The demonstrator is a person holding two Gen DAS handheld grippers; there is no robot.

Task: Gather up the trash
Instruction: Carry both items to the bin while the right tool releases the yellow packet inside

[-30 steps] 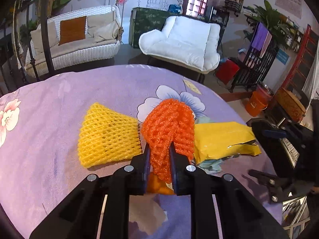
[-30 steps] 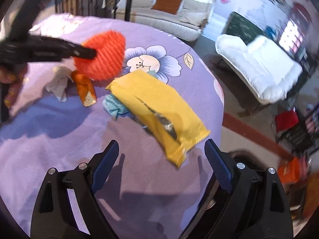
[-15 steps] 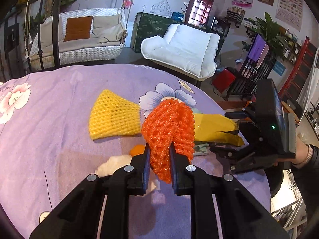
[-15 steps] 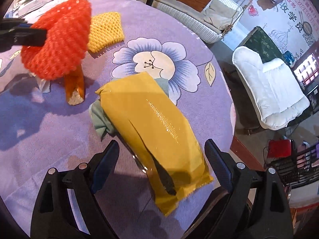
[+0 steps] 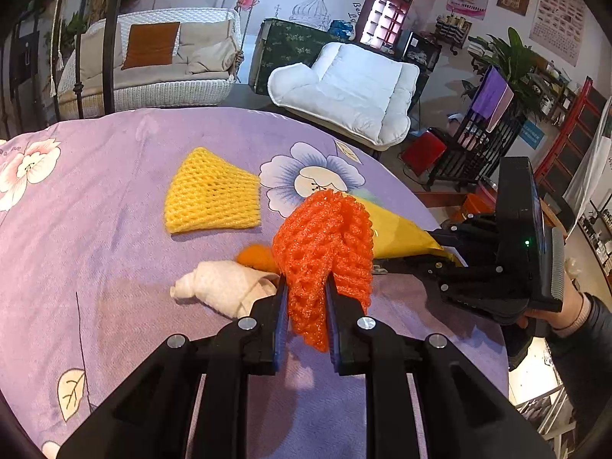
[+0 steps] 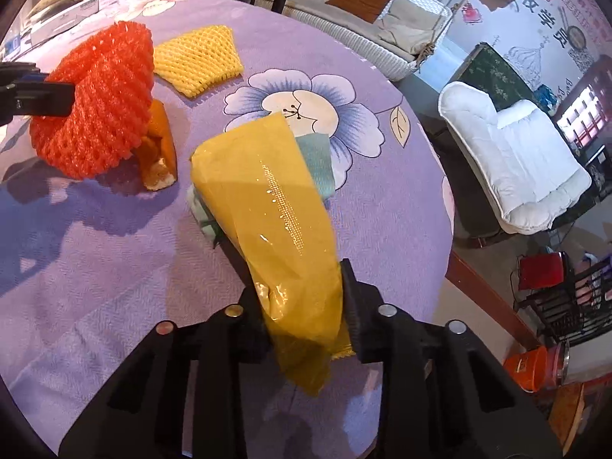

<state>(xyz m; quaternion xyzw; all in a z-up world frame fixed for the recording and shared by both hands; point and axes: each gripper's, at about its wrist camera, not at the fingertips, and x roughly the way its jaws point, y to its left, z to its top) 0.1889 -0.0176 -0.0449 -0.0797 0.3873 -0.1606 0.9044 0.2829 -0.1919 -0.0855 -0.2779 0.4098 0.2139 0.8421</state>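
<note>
My left gripper [image 5: 306, 287] is shut on an orange foam net [image 5: 325, 241] and holds it above the purple flowered tablecloth [image 5: 114, 248]; the net also shows in the right wrist view [image 6: 95, 103]. My right gripper [image 6: 302, 283] is shut on the near end of a yellow plastic wrapper [image 6: 267, 206], which lies over a pale green scrap [image 6: 317, 160]. A yellow foam net [image 5: 212, 199] lies flat on the cloth. An orange peel [image 6: 160, 149] and a crumpled white tissue [image 5: 225, 287] lie below the orange net.
The table edge [image 6: 440, 229] drops off to the right. Beyond it stand a white armchair [image 5: 352, 88], a wicker sofa [image 5: 153, 65], a black rack [image 5: 470, 149] and an orange bucket [image 6: 535, 367] on the floor.
My right gripper moved forward and closed on the yellow wrapper's near end. My left gripper lifted the orange net up and back, uncovering the tissue and peel.
</note>
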